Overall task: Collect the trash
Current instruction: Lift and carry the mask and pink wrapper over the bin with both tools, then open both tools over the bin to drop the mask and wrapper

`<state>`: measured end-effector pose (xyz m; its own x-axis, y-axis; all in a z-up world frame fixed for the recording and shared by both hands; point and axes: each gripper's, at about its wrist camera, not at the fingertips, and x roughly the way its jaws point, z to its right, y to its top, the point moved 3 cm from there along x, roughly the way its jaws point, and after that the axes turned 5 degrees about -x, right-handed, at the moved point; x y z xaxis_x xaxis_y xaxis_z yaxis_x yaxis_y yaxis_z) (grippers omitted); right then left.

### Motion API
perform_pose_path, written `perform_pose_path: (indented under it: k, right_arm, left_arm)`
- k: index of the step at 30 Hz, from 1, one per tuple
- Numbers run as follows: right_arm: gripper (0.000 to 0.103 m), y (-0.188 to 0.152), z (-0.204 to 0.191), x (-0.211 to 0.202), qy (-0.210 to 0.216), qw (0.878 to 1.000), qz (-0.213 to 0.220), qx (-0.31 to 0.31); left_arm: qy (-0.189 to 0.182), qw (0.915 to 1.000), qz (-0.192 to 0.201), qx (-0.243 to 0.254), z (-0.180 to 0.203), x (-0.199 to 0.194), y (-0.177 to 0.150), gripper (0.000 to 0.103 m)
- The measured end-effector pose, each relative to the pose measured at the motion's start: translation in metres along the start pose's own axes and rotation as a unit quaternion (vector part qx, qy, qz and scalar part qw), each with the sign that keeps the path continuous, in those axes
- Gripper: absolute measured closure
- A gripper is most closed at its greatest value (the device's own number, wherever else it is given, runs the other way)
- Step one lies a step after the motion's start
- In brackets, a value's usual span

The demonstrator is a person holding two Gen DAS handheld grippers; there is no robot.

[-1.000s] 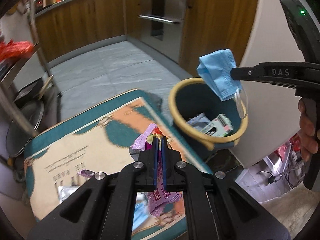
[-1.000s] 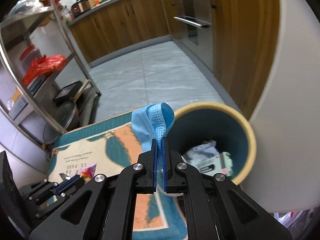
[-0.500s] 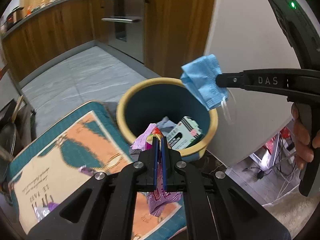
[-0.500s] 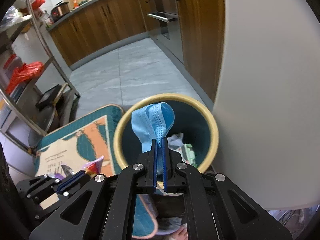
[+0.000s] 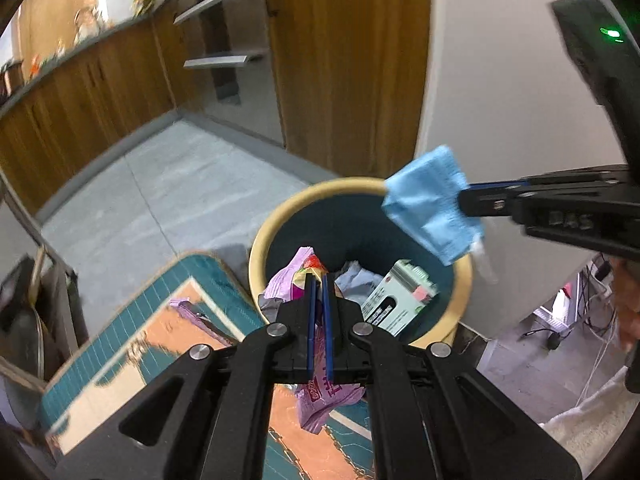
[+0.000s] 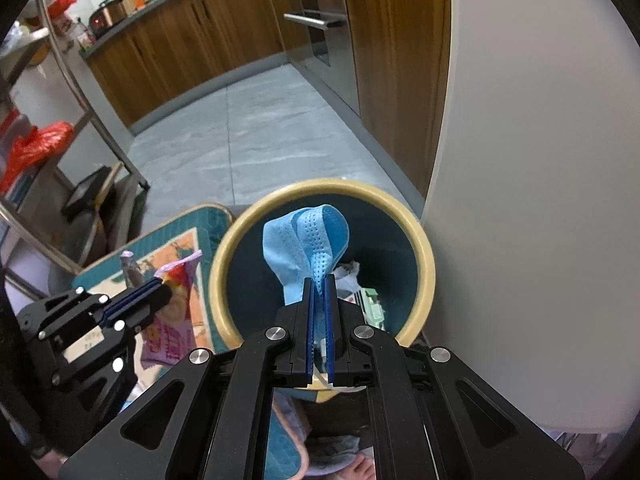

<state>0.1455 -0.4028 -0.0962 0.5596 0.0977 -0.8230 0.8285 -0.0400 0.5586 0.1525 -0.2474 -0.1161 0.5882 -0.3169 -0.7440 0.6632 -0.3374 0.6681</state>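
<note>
A teal bin with a yellow rim (image 5: pixel 276 232) (image 6: pixel 420 240) stands on the floor beside the mat and holds a pale box (image 5: pixel 400 296) and crumpled paper. My left gripper (image 5: pixel 319 280) is shut on a purple snack wrapper (image 5: pixel 288 276), held at the bin's near left rim; it also shows in the right wrist view (image 6: pixel 160 284). My right gripper (image 6: pixel 319 280) is shut on a blue face mask (image 6: pixel 304 240) and holds it over the bin's opening. In the left wrist view the mask (image 5: pixel 432 208) hangs above the bin's right rim.
A teal and orange mat (image 5: pixel 152 344) lies left of the bin with a small wrapper scrap (image 5: pixel 188 308) on it. A white wall (image 6: pixel 520 200) stands right of the bin. Wooden cabinets (image 6: pixel 192 44) line the far side. A metal rack (image 6: pixel 80 120) stands at left.
Both grippers have moved right and forward from over the mat to the bin. The mask now hangs over the opening and the wrapper is at the rim. Both stay shut.
</note>
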Motion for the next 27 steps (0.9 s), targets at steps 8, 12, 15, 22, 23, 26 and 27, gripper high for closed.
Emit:
perform_pose_path:
  k: [8, 12, 15, 22, 23, 26, 27]
  right_arm:
    - [0.097, 0.006, -0.001, 0.029, -0.043, 0.998, -0.029, -0.021]
    - [0.097, 0.005, 0.003, 0.041, -0.046, 0.998, -0.042, -0.014]
    - [0.097, 0.004, 0.003, 0.048, -0.046, 0.998, -0.049, -0.015]
    - [0.097, -0.002, 0.011, 0.054, -0.040, 0.997, -0.067, -0.012]
    - [0.097, -0.003, 0.013, 0.055, -0.039, 0.997, -0.071, -0.009]
    - [0.097, -0.005, 0.017, 0.056, -0.033, 0.997, -0.076, 0.000]
    - [0.097, -0.006, 0.017, 0.056, -0.030, 0.997, -0.076, 0.003]
  left_arm:
    - [-0.038, 0.9974, -0.004, -0.062, -0.014, 0.021, 0.007, 0.100]
    - [-0.045, 0.9967, -0.011, -0.066, -0.008, 0.032, 0.006, 0.100]
    - [-0.046, 0.9965, -0.018, -0.068, -0.006, 0.040, 0.005, 0.100]
    - [-0.038, 0.9970, -0.028, -0.062, 0.002, 0.057, 0.002, 0.099]
    - [-0.037, 0.9969, -0.028, -0.064, 0.002, 0.059, 0.003, 0.098]
    - [-0.035, 0.9963, -0.027, -0.074, -0.001, 0.061, 0.005, 0.089]
    - [-0.034, 0.9962, -0.025, -0.076, -0.002, 0.059, 0.005, 0.087]
